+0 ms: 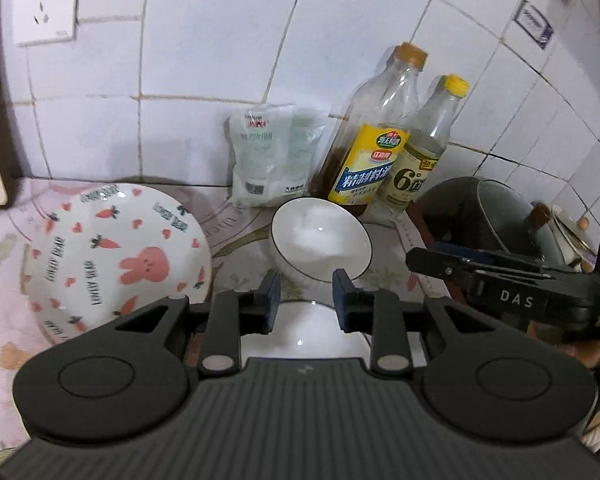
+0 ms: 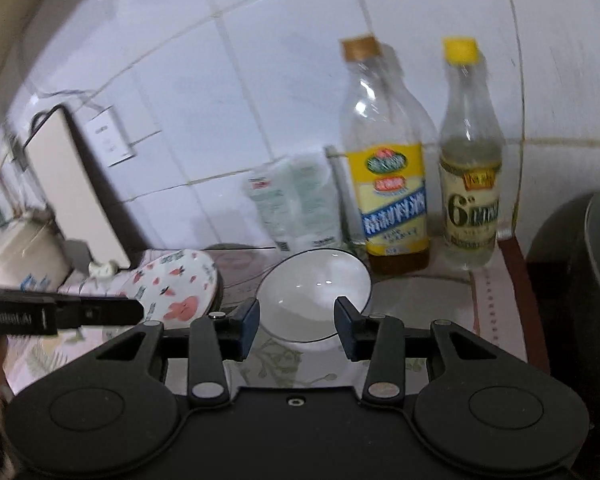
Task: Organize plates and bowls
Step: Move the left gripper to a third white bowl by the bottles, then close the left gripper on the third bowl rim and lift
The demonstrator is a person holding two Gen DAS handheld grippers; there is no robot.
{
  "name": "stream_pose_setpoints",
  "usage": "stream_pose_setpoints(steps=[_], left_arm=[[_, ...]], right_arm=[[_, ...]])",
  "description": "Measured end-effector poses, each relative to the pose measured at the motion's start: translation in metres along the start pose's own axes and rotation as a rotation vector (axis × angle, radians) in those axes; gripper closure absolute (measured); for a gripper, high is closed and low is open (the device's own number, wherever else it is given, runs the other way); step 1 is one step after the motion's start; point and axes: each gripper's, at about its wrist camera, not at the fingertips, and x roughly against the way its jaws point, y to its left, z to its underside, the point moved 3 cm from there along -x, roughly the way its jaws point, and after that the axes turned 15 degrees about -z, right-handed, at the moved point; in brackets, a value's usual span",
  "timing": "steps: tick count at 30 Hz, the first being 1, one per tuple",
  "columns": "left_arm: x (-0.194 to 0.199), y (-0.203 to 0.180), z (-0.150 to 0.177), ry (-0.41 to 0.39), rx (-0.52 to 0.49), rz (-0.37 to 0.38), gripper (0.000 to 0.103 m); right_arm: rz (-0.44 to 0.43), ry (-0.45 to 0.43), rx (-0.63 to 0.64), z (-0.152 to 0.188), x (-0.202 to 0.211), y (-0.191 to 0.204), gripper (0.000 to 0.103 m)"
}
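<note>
The left hand-held gripper and right hand-held gripper both hung released, grasping nothing, probably freed for another pick. The white bowl sat tilted on the counter beside the rabbit-print plate, apparently awaiting stacking.
</note>
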Motion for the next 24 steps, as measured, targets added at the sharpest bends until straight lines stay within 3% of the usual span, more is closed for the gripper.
stream_pose_setpoints(steps=[6,10,17,21,24], left_arm=[[-0.044,-0.013,-0.011,0.036,-0.042,-0.02,0.071],[-0.072,-0.016,-0.014,0.07,-0.072,-0.109,0.066],[-0.105,-0.017,-0.021,0.1,-0.103,-0.122,0.063],[-0.117,-0.023,-0.025,0.077,-0.132,-0.139,0.063],[-0.129,-0.025,-0.027,0.103,-0.13,-0.122,0.065]], right_arm=[[0.008,0.039,-0.071,-0.006,-0.023,-0.025,0.056],[0.03,0.071,-0.114,-0.006,-0.041,-0.043,0.056],[0.01,0.104,-0.185,-0.001,-0.064,-0.068,0.056],[0.034,0.116,-0.19,-0.001,-0.072,-0.077,0.056],[0.044,0.131,-0.193,0.0,-0.08,-0.081,0.056]])
